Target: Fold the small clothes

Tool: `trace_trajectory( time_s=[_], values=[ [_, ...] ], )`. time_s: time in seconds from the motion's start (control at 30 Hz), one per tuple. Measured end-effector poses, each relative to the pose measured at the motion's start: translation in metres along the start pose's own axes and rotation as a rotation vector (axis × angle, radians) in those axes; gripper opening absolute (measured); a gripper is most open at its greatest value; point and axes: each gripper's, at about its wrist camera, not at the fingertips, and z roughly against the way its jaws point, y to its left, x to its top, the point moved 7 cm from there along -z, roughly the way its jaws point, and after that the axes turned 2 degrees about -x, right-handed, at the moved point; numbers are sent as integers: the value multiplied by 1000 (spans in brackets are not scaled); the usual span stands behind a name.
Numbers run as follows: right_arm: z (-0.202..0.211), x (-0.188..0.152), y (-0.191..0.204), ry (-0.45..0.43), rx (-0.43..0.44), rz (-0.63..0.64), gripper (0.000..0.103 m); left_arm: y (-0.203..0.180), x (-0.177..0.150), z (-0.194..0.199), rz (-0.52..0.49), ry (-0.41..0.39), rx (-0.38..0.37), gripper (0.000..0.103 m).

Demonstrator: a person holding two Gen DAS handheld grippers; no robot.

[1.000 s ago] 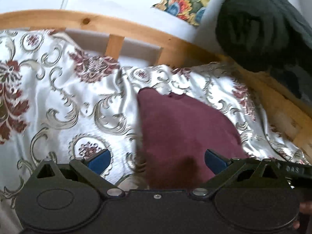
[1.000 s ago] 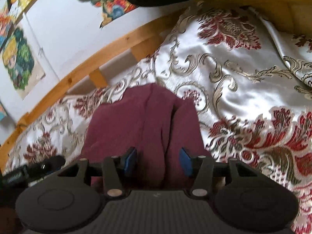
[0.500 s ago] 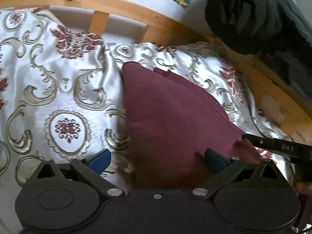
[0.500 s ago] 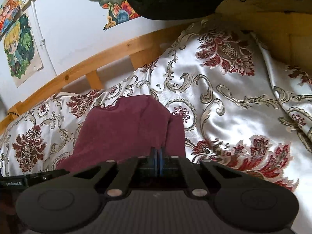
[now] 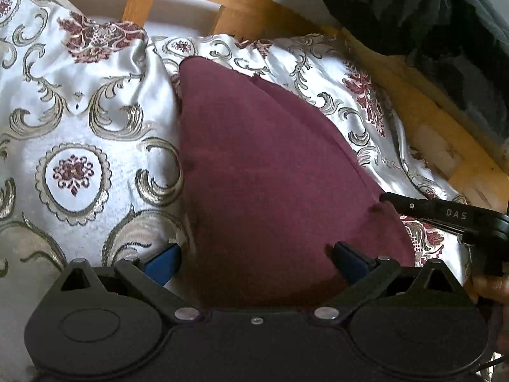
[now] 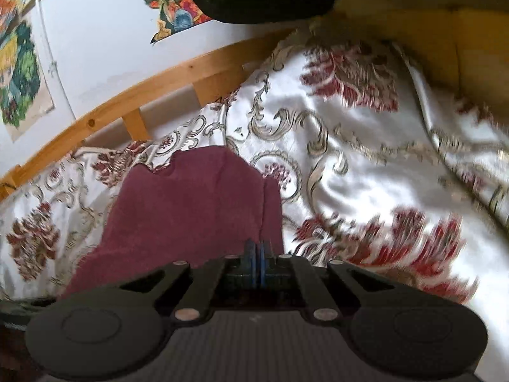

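Nearest the maroon garment (image 5: 270, 175), lying on the patterned bedspread (image 5: 82, 133), the left gripper (image 5: 254, 259) is hovering with jaws apart over its near hem, while the right gripper (image 6: 256, 253) is pinching its near right corner. Being soft and limp, it is probably best taken by corners. Beyond it, only the right view is showing wall posters (image 6: 19, 73).

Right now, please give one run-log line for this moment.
left gripper: open, astride maroon garment | right gripper: shut on garment edge | surface: patterned satin bedspread

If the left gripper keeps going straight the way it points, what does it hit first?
Most likely the maroon garment: the left gripper is open, and the cloth fills the gap between its fingers. Depth is unclear.
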Motion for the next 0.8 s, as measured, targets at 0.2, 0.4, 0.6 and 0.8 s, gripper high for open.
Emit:
trace_trajectory(
  time_s=[0.2,0.4,0.6,0.8],
  values=[
    [9,0,-4,-3,98,-125,55,3,-1,-2,30,13,-8,102],
    [7,-19,1,60,187,-201,59,3,-1,-2,34,15,-9,102],
    [-5,-28,0,94,182,-253,26,4,-1,-2,32,18,-6,102],
    [7,-18,11,29,110,-116,12,-1,8,9,37,-46,-67,97]
  ],
)
